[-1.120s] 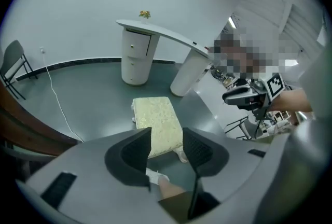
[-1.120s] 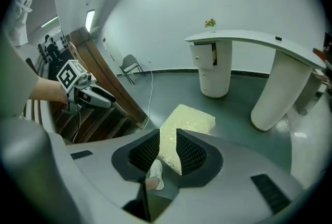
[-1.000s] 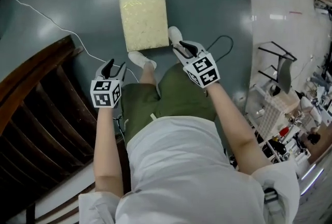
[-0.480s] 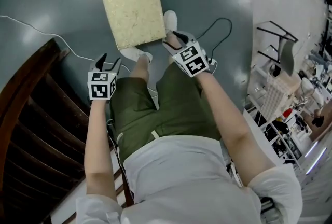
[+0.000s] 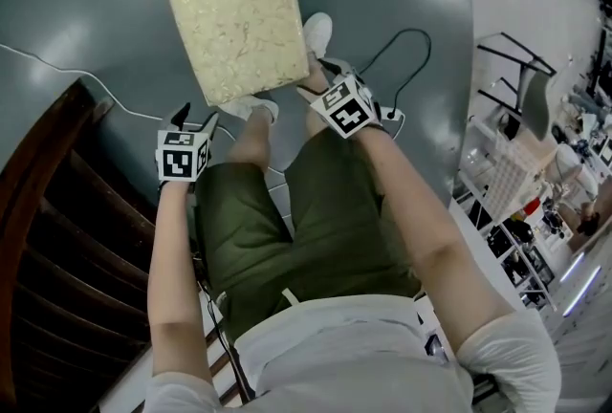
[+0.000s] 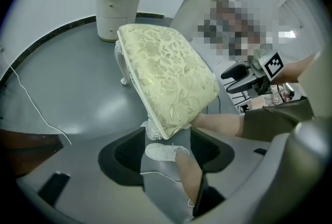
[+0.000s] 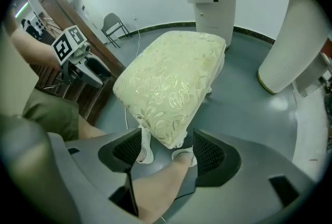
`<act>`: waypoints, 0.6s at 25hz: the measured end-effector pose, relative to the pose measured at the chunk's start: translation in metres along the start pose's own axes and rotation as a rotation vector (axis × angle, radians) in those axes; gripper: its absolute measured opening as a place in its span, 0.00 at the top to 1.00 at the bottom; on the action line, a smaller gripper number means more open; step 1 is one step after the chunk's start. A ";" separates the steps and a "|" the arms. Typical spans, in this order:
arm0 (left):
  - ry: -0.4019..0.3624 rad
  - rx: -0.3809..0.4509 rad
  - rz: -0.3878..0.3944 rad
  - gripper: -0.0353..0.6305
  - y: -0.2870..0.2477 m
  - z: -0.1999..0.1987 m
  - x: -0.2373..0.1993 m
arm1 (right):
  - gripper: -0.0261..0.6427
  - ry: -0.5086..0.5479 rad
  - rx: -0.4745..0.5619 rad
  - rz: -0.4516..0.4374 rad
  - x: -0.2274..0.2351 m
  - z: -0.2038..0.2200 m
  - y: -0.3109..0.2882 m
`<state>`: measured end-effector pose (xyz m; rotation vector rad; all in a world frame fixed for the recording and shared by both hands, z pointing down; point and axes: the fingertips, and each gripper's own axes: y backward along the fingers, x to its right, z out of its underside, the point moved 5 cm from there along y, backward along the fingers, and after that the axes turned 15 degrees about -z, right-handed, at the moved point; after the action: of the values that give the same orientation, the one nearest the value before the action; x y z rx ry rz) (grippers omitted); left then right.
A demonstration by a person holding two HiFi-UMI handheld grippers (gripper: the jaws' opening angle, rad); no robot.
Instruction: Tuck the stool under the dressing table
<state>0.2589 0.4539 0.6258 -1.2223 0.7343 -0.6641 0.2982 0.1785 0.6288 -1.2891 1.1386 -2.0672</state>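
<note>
Left gripper (image 5: pixel 195 116): just beside the stool's (image 5: pixel 237 14) near left corner, pointing steeply down; jaws spread wide, having just been opening, pads pressing on nothing
Right gripper (image 5: pixel 320 81): at the stool's near right corner, pointing steeply down; jaws spread wide, having just been opening, the corner showing between them ungripped
Left arm (image 5: pixel 177 258): bare forearm held nearly straight, reaching toward the stool's near edge
Right arm (image 5: pixel 421 229): bare forearm angled inward toward the stool's near edge, white short sleeve at the shoulder
</note>
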 end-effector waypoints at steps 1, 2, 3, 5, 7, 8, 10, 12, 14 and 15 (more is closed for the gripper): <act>-0.019 -0.007 0.003 0.54 -0.007 0.004 0.001 | 0.48 0.001 -0.011 -0.007 0.002 0.005 -0.007; -0.039 -0.014 0.005 0.54 -0.014 0.007 0.001 | 0.48 0.002 -0.020 -0.013 0.004 0.009 -0.014; -0.058 -0.020 0.006 0.54 -0.021 0.009 0.002 | 0.48 0.004 -0.028 -0.019 0.006 0.012 -0.020; -0.082 -0.032 0.012 0.54 -0.034 0.011 0.004 | 0.48 0.012 -0.044 -0.026 0.011 0.016 -0.028; -0.094 -0.042 0.020 0.54 -0.045 0.014 0.007 | 0.48 0.019 -0.053 -0.028 0.014 0.020 -0.034; -0.098 -0.044 0.023 0.54 -0.050 0.016 0.009 | 0.48 0.021 -0.055 -0.030 0.015 0.022 -0.038; -0.104 -0.047 0.028 0.54 -0.059 0.018 0.011 | 0.49 0.031 -0.062 -0.032 0.017 0.025 -0.045; -0.115 -0.043 0.031 0.54 -0.067 0.017 0.014 | 0.49 0.048 -0.071 -0.034 0.021 0.025 -0.052; -0.152 -0.024 0.026 0.56 -0.071 0.012 0.017 | 0.51 0.068 -0.075 -0.040 0.023 0.023 -0.056; -0.181 -0.016 0.023 0.57 -0.072 0.009 0.019 | 0.50 0.078 -0.080 -0.047 0.023 0.022 -0.058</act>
<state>0.2733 0.4292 0.6946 -1.2684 0.6021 -0.5221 0.3099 0.1853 0.6933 -1.2944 1.2480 -2.1424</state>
